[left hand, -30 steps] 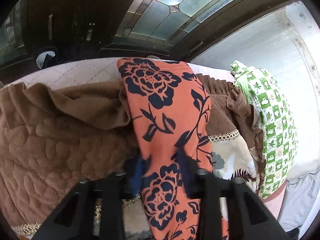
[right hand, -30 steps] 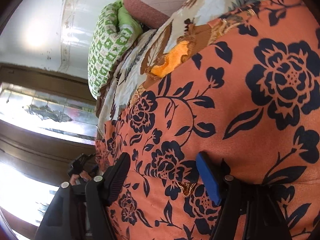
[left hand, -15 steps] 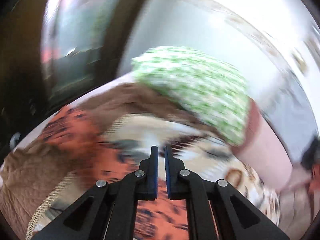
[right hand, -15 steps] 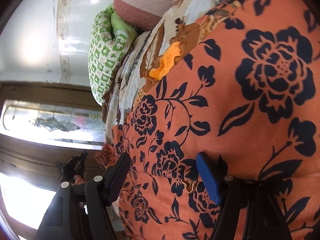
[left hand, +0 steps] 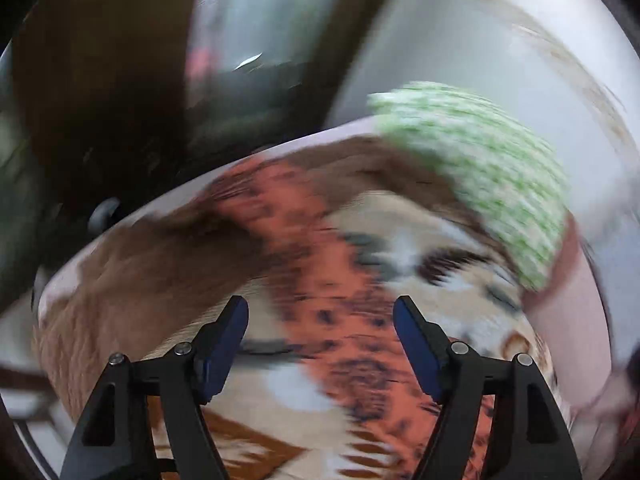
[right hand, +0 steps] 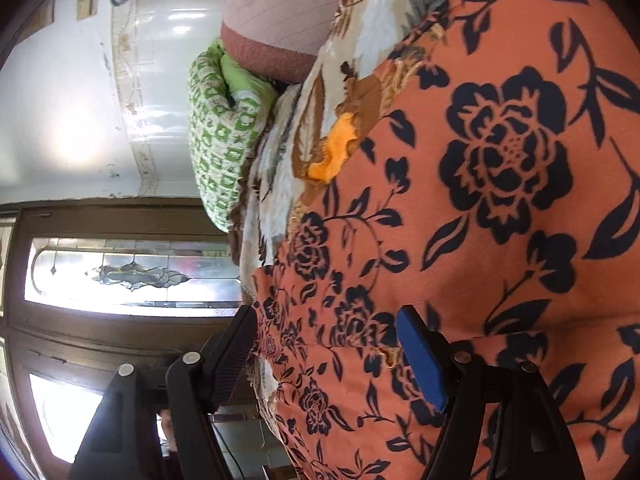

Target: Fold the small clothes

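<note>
The left tongs have just been opening and stand apart, empty, above the orange floral garment. The right tongs stand apart, the garment between them unclamped. No writing is readable.

An orange cloth printed with dark navy roses and leaves lies spread in a long band across the patterned bed cover, flat, nothing gripping it.

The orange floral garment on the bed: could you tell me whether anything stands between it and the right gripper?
Nothing visible does. The right gripper is open, close over the orange floral garment, with bare cloth directly ahead between its fingers. The green patterned pillow lies well off to the side.
</note>
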